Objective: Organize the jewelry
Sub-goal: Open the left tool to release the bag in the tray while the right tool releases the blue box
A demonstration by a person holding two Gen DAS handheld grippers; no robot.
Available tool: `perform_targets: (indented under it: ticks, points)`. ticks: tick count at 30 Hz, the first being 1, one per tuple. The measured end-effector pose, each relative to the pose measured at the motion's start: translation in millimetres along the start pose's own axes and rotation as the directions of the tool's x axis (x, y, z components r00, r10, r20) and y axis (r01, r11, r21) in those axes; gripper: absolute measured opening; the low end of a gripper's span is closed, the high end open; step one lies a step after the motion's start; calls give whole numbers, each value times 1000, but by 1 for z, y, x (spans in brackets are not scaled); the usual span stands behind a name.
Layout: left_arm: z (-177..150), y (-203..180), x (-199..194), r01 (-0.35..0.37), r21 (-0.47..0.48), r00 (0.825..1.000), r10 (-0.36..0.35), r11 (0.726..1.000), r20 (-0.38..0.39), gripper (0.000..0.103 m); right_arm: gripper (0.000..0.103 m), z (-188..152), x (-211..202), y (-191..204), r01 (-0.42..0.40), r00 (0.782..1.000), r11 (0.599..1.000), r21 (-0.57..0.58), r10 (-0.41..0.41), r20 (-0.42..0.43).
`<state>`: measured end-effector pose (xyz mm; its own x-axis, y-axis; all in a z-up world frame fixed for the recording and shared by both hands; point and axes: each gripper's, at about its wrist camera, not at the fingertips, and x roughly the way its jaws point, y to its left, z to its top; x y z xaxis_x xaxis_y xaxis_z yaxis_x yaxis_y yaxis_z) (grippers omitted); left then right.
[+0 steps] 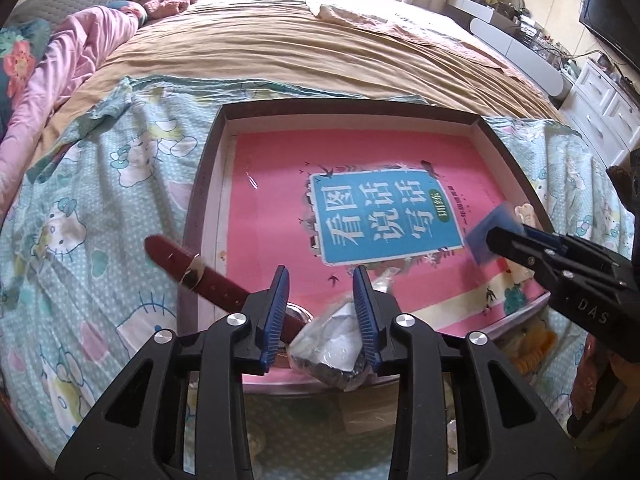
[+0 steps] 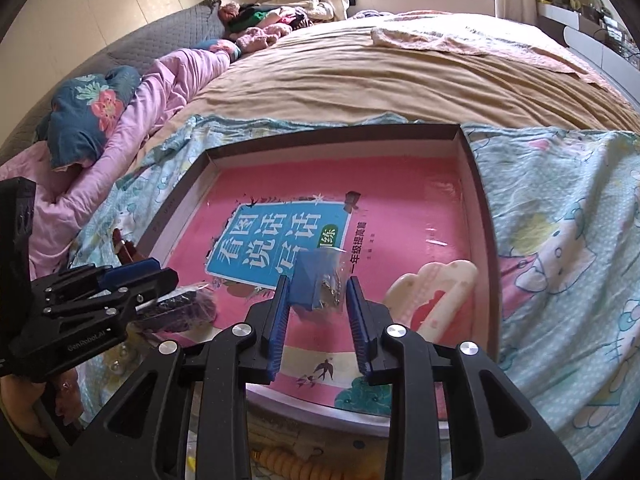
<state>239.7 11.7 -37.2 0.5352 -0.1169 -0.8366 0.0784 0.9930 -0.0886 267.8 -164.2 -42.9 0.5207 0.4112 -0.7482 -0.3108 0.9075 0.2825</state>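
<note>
Left of the left gripper [image 1: 320,312]: dark red watch strap [image 1: 188,270] lying across the box's [image 1: 200,200] left wall, its watch end running under the left finger; the jaws are spread wide around a clear bag of dark jewelry [image 1: 332,352] on the pink book [image 1: 360,160] at the box's near edge, the bag against the right pad only. Right gripper [image 2: 316,308] is wide open too, a small blue-card packet [image 2: 316,280] between its fingertips, grip can't be confirmed. Cream hair clip [image 2: 432,300] lies just right of it inside the box.
</note>
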Motion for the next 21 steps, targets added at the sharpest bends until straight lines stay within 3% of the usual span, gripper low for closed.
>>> perform_targets:
  ticks: [4,12,16,17,19,21]
  points:
    - [2,5,1,12,-6,1000,-12,1000,6,29,49,-1,0,0,8,1000,1000,3,-8,5]
    - [10,18,-14,12,-47,999,-9,999,44,40,67,-4,-23,-1,5,999,1000,26,-7,50]
    - [11,24,-30,-1,-57,997,6,998,75,60,83,-9,-41,-1,16,996,999,35,-19,88]
    - [11,24,-34,-13,-56,996,18,998,83,63,84,-9,-44,-1,15,995,999,34,-19,97]
    - [11,23,-40,-47,-54,994,52,997,94,79,84,-9,-51,0,16,994,999,32,-19,108]
    - [10,22,-48,-63,-51,992,68,997,111,82,90,-10,-58,0,17,993,999,31,-20,118]
